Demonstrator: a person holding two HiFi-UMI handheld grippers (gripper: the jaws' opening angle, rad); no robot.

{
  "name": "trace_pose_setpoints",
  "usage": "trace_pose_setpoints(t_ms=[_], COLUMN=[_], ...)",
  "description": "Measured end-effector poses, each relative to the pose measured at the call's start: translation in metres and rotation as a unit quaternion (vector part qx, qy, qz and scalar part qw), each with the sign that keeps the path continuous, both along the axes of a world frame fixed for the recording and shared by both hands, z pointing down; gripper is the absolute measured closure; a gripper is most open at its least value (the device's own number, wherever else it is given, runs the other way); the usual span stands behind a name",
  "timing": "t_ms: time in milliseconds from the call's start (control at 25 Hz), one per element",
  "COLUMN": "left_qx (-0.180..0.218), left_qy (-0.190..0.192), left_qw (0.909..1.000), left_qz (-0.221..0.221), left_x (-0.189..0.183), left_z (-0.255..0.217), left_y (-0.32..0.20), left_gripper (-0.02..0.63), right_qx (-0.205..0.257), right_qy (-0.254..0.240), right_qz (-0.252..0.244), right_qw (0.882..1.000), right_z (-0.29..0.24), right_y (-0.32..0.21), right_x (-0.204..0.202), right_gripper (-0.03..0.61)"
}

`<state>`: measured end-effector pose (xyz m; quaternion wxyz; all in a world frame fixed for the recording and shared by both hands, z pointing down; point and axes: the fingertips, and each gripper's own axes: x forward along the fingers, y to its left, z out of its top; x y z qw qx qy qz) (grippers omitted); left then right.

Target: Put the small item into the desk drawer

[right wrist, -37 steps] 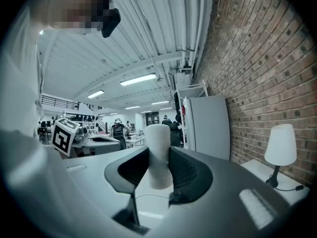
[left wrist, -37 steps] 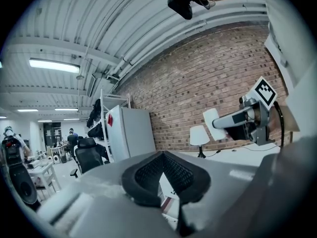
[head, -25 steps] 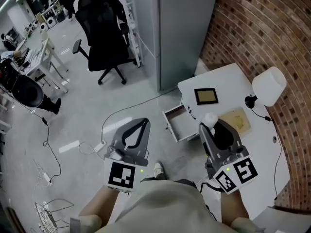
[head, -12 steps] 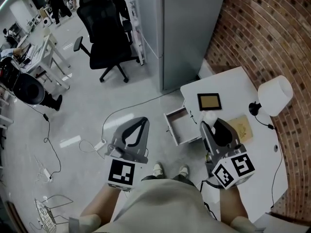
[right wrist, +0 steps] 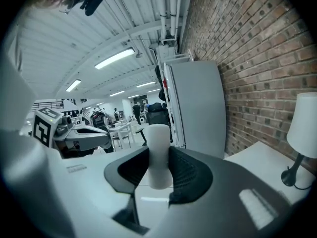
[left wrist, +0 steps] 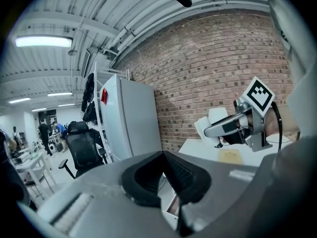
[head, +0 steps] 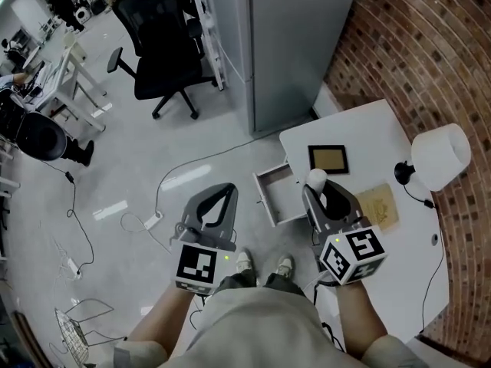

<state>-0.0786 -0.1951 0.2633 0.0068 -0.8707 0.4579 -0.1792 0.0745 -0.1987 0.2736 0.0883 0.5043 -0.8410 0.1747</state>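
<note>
The small item (head: 316,179) is a white cylinder, upright between the jaws of my right gripper (head: 317,184), which is shut on it. In the right gripper view the item (right wrist: 158,138) fills the gap between the black pads of that gripper (right wrist: 158,157). It hangs over the front left edge of the white desk (head: 360,125), just right of the open drawer (head: 274,194), which looks empty. My left gripper (head: 227,191) is over the floor left of the drawer. Its jaws (left wrist: 163,155) meet with nothing in them.
On the desk are a framed picture (head: 327,158), a tan pad (head: 380,202) and a white lamp (head: 439,154). A brick wall (head: 414,44) runs on the right, a grey cabinet (head: 295,44) behind the desk. A black office chair (head: 163,44) and cables (head: 180,179) occupy the floor.
My right gripper has moved a little left with the white item, nearer the open drawer. The left gripper has hardly moved. The head view has shifted slightly.
</note>
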Motion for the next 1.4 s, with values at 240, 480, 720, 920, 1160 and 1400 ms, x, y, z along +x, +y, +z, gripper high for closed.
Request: trace_pose_setpoints(t_ms=[240, 480, 720, 920, 1160, 1400], left_qx=[-0.059, -0.1, -0.129, -0.163, -0.22, -0.254], left_qy=[0.0, -0.012, 0.005, 0.004, 0.008, 0.009], left_qw=[0.9982, 0.9949, 0.9913, 0.9863, 0.9748, 0.9659], left_qz=[-0.012, -0.01, -0.022, -0.021, -0.039, -0.047], left_x=[0.002, 0.004, -0.005, -0.005, -0.002, 0.002], left_z=[0.066, 0.134, 0.211, 0.286, 0.384, 0.466], left_y=[-0.033, -0.058, -0.07, -0.072, -0.078, -0.084], left_gripper=[0.611, 0.611, 0.611, 0.611, 0.611, 0.611], right_qx=[-0.038, -0.106, -0.153, -0.183, -0.222, -0.253], right_qy=[0.04, 0.047, 0.067, 0.076, 0.092, 0.115], right_qz=[-0.017, -0.017, -0.003, 0.009, 0.008, 0.005], right_qw=[0.998, 0.993, 0.986, 0.98, 0.971, 0.961], right_z=[0.074, 0.166, 0.263, 0.339, 0.437, 0.535], right_y=[-0.034, -0.056, -0.066, -0.068, -0.069, -0.075], right_x=[-0.014, -0.019, -0.028, -0.031, -0.027, -0.02], right_gripper=[0.449, 0.448, 0.448, 0.448, 0.448, 0.448])
